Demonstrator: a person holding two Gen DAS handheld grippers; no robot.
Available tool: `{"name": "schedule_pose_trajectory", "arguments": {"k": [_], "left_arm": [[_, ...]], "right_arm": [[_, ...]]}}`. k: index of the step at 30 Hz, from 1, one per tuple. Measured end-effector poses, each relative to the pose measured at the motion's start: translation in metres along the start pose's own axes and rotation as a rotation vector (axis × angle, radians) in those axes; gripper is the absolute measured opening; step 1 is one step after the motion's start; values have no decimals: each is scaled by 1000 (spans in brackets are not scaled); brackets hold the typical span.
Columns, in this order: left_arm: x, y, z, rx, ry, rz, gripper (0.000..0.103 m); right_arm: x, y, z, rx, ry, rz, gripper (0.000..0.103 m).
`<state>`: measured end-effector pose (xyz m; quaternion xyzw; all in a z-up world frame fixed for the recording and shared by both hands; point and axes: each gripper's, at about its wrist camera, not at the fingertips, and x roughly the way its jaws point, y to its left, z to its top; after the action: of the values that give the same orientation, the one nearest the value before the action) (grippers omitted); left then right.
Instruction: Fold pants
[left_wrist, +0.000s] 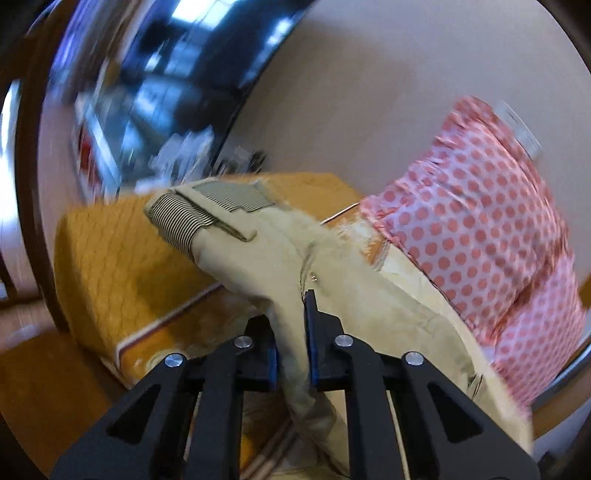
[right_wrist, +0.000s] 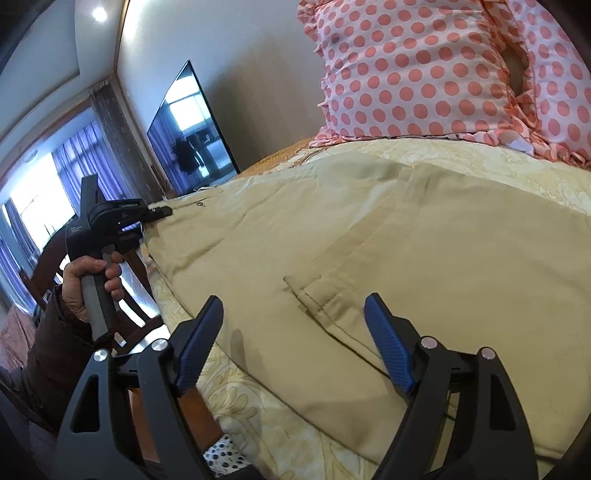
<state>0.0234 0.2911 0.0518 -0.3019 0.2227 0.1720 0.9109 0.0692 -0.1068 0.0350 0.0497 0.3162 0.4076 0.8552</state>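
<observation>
Pants (right_wrist: 332, 236), khaki, lie spread across the bed (right_wrist: 258, 402) on a pale patterned cover, just below the polka-dot pillow (right_wrist: 417, 74). One end of the garment is raised at the bed's left edge.

Left gripper (left_wrist: 293, 328): pressed together on a ridge of khaki cloth, the fold running up between the blue pads. Beyond it the striped inner waistband (left_wrist: 184, 218) hangs turned outward. Left wrist view is motion-blurred, so detail of the grip depth is unclear.

Right gripper (right_wrist: 293, 343): spread wide, holding nothing, poised over the cloth near a stitched pocket flap (right_wrist: 317, 291). Whether its tips touch the fabric, you cannot tell.

Step in hand, as judged: bringing one end over to make the fold.
- Keep your left pinch firm; carry the edge low and level so the cloth does not drag into wrinkles.
- Bring your right gripper down on the matching edge before lifting further, so both corners travel together.
- Watch the pillow; keep the fold clear of it.
</observation>
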Motion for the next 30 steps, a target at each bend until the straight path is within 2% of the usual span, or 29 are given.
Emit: {"name": "schedule_pose_trajectory", "arguments": {"k": [2, 5, 8, 9, 11, 13, 15, 17, 18, 19, 20, 23, 26, 30], "left_arm": [[-10, -31, 4, 98, -32, -10, 10], [-28, -97, 3, 284, -67, -84, 10], [-46, -172, -18, 484, -84, -216, 10], [-54, -200, -32, 554, -79, -286, 10], [-62, -239, -61, 644, -38, -410, 10], [-64, -277, -105, 740, 56, -535, 10], [-59, -303, -162, 859, 167, -614, 10], [-48, -313, -209, 949, 279, -638, 10], [-41, -314, -235, 1001, 333, -617, 10], [-37, -312, -249, 1030, 337, -598, 10], [-36, -308, -256, 1050, 309, -595, 10], [-36, -308, -245, 1023, 329, -609, 10], [-49, -309, -237, 1073, 245, -611, 9], [-50, -311, -250, 1097, 270, -625, 7]], "right_arm": [[-11, -4, -2, 26, -22, 16, 78], [-41, -16, -6, 64, -84, 6, 79], [-78, -34, -14, 119, -151, -62, 80], [-92, -42, -18, 144, -175, -96, 80], [-120, -57, -27, 198, -225, -165, 80], [-146, -70, -37, 249, -273, -228, 80], [-172, -86, -49, 310, -316, -302, 80], [-193, -103, -62, 378, -340, -367, 80], [-197, -109, -66, 399, -341, -383, 80], [-202, -115, -71, 424, -342, -399, 80], [-208, -123, -77, 457, -347, -413, 80], [-212, -135, -84, 492, -353, -427, 80], [-213, -138, -82, 497, -366, -425, 80], [-212, -141, -82, 501, -366, -426, 80]]}}
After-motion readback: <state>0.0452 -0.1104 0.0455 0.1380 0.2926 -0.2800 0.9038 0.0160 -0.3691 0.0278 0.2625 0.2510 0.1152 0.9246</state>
